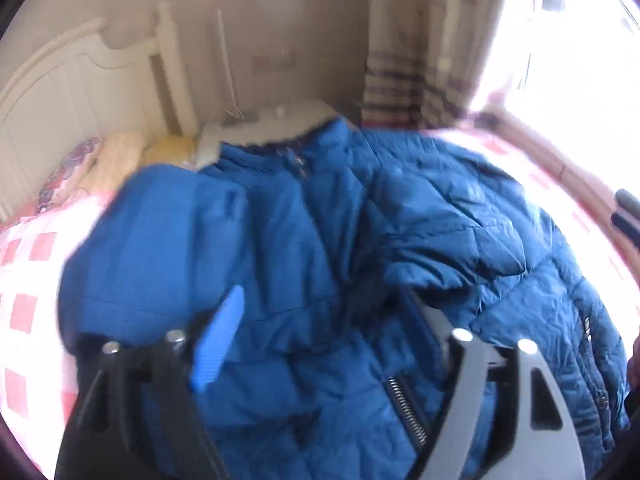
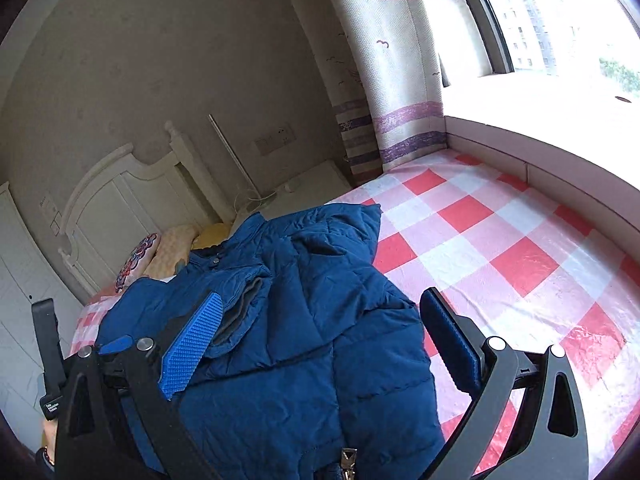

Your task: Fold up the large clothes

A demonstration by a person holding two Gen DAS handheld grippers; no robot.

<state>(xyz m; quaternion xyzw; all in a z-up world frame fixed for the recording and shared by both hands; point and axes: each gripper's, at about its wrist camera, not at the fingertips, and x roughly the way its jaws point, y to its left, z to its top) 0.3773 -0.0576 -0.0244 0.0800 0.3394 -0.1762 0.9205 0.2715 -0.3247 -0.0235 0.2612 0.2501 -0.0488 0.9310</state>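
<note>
White print on a black strap [image 2: 51, 406] at the right view's lower-left edge is too small to read.

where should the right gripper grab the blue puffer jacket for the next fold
Probably the jacket's free right-hand edge, where it ends on the checked bedspread. Come in from the bare bed side, low, one finger slipping under. That edge lies thin and unobstructed; the middle is bulky, layered padding. The right gripper is already open astride it.

Left claw [image 1: 320, 332] spread above blue jacket [image 1: 340, 220].
</note>
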